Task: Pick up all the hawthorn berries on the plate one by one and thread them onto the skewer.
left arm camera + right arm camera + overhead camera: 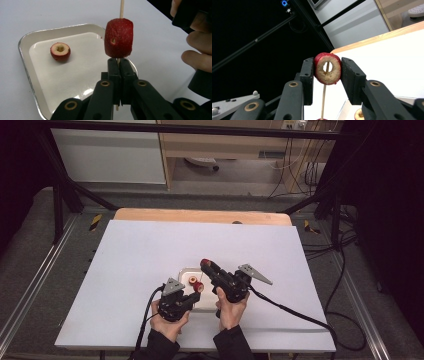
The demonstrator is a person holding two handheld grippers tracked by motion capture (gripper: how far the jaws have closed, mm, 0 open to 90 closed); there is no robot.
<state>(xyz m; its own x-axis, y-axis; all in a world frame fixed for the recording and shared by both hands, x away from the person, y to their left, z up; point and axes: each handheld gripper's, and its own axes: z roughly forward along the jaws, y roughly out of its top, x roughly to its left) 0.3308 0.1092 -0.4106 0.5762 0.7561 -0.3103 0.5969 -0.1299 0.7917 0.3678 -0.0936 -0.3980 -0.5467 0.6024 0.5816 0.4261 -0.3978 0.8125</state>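
A white table top [150,270] lies on a wooden board inside a black metal frame, with grey floor around it and pale cabinets and loose cables beyond the far edge.

Nearest the person, both hands sit at the table's near edge, just on the near side of a small metal tray [25,62]. The left gripper [119,65] has its jaws pressed together on a thin wooden skewer [121,8], gripping it just under a red cored fruit piece [118,38] threaded on the stick. In the left gripper view the skewer stands upright, its long axis running straight up out of the jaws, through the fruit and on past the top edge; the near corner of the tray sits behind the jaws, partly hidden by them.

The right gripper [327,68], just to the right of the tray in the high view, points away and to the left. Its jaws are clamped on the sides of a second fruit ring [327,68]; its cored hole faces the camera. In the right gripper view the skewer rises from below to the ring, its tip showing inside the hole.

Inside the tray, toward its far left part, a third cored fruit [60,51] rests with its hole upward, well apart from the skewer.
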